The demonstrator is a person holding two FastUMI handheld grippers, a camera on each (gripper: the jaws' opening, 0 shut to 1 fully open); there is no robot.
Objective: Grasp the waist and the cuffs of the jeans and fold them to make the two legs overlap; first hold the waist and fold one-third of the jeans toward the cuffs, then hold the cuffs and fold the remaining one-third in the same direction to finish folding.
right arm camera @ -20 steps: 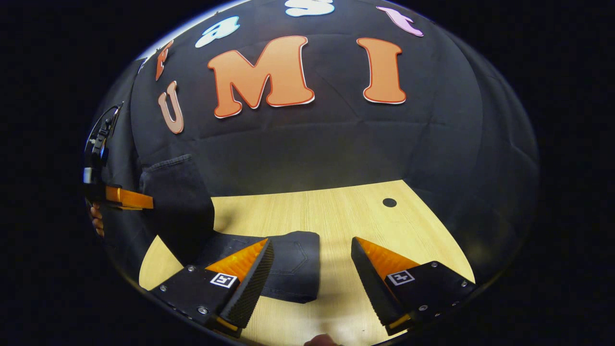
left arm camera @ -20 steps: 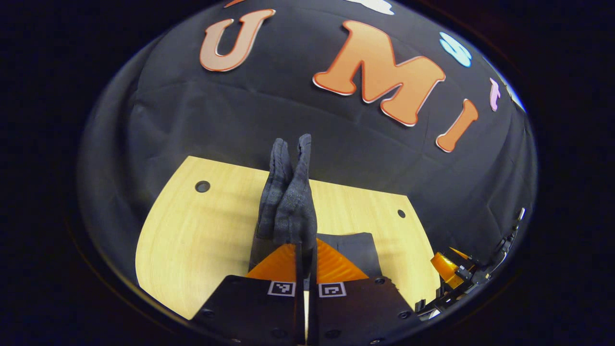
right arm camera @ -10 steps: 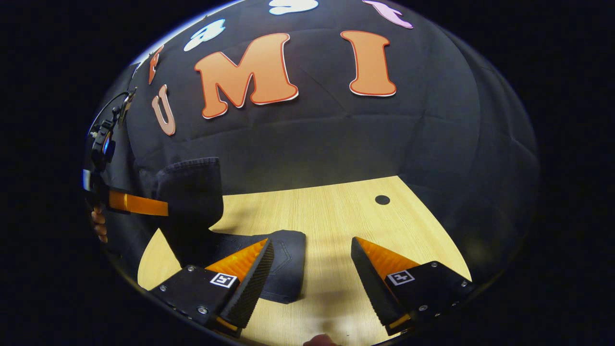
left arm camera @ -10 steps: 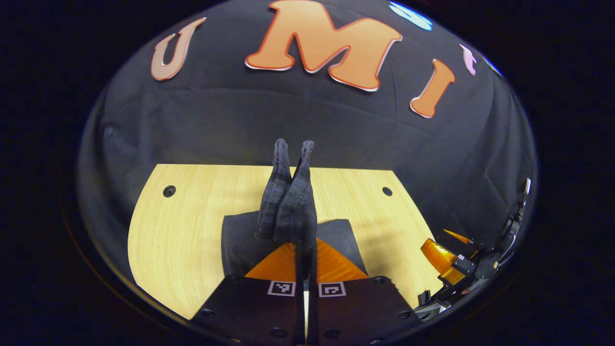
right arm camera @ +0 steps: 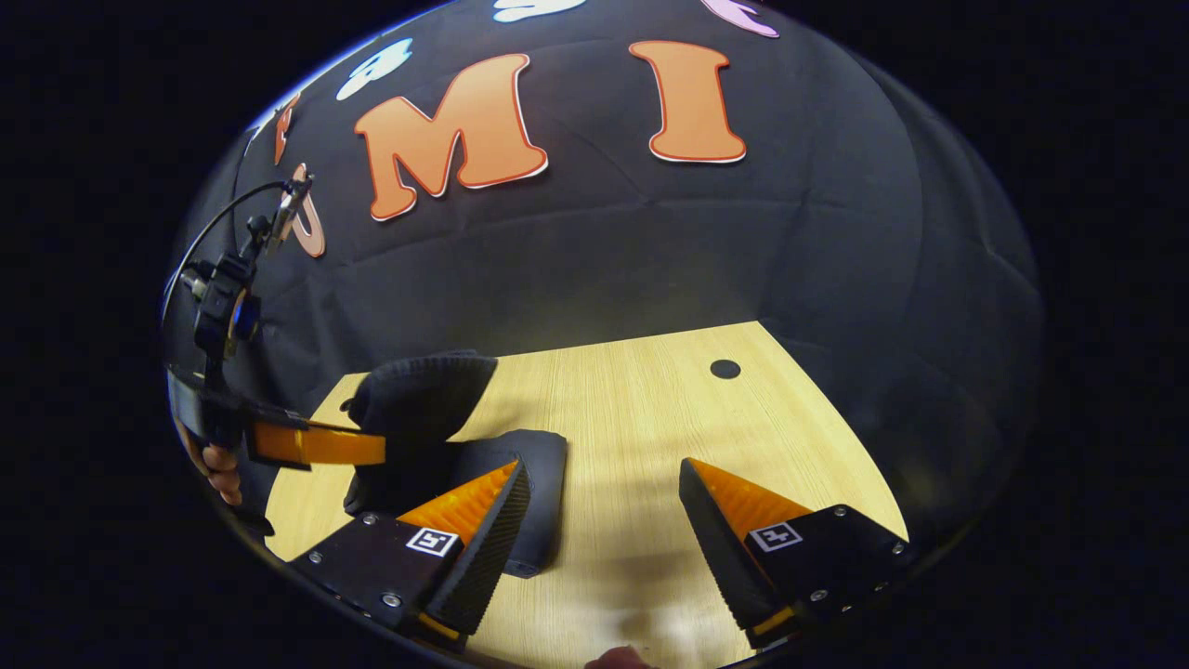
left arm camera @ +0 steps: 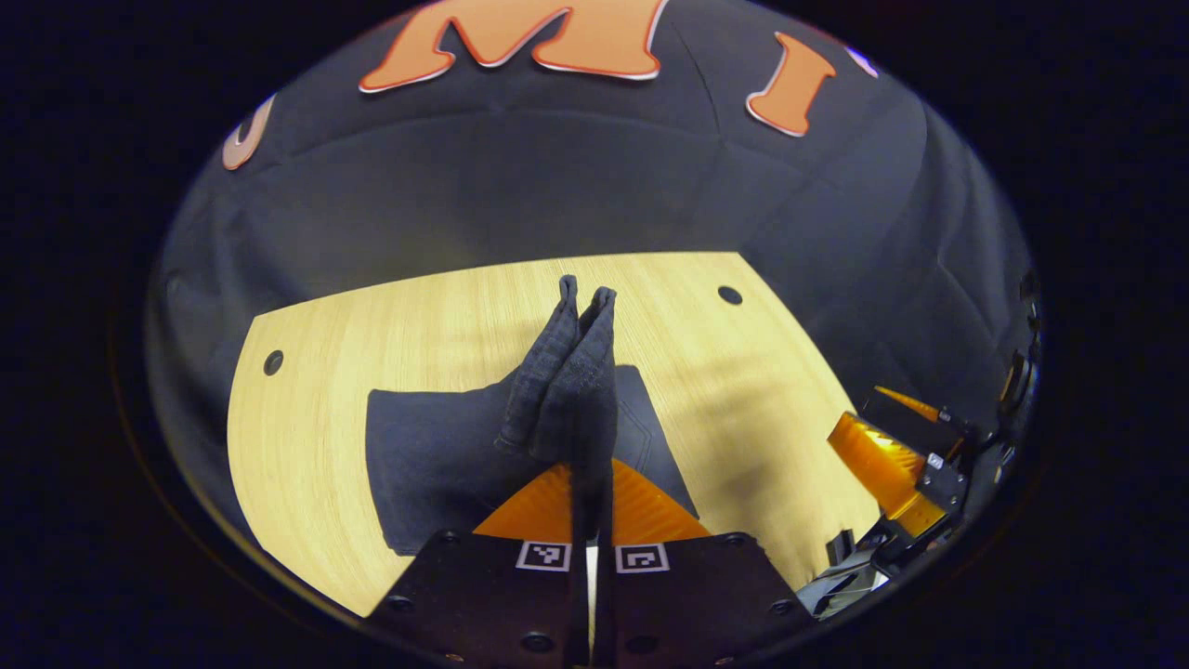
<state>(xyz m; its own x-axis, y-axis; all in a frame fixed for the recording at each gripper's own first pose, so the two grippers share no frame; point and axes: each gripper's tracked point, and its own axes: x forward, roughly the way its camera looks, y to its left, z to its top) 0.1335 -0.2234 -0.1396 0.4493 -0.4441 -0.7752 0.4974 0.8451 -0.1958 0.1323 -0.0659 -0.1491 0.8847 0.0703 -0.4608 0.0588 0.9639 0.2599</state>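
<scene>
The dark jeans (left arm camera: 437,455) lie folded on the wooden table (left arm camera: 307,372). My left gripper (left arm camera: 592,465) is shut on one end of them, and two hemmed layers of denim (left arm camera: 571,362) stick up past its orange fingers. In the right gripper view that left gripper (right arm camera: 316,444) holds the raised flap (right arm camera: 418,395) low over the folded pile (right arm camera: 534,488), a hand behind it. My right gripper (right arm camera: 599,502) stands open just right of the pile; its left finger (right arm camera: 474,520) overlaps the pile's edge and nothing is between the fingers. It also appears at the right as the right gripper (left arm camera: 882,465).
The table has round holes near its far corners: a hole (left arm camera: 730,295), another hole (left arm camera: 273,362) and a hole (right arm camera: 725,369). The black cloth wall rises right behind the table. Bare wood (right arm camera: 650,418) lies ahead of the right gripper.
My left gripper has carried the held end lower and over the folded jeans, toward the right gripper. The pile on the table has shortened. The right gripper stays open in place.
</scene>
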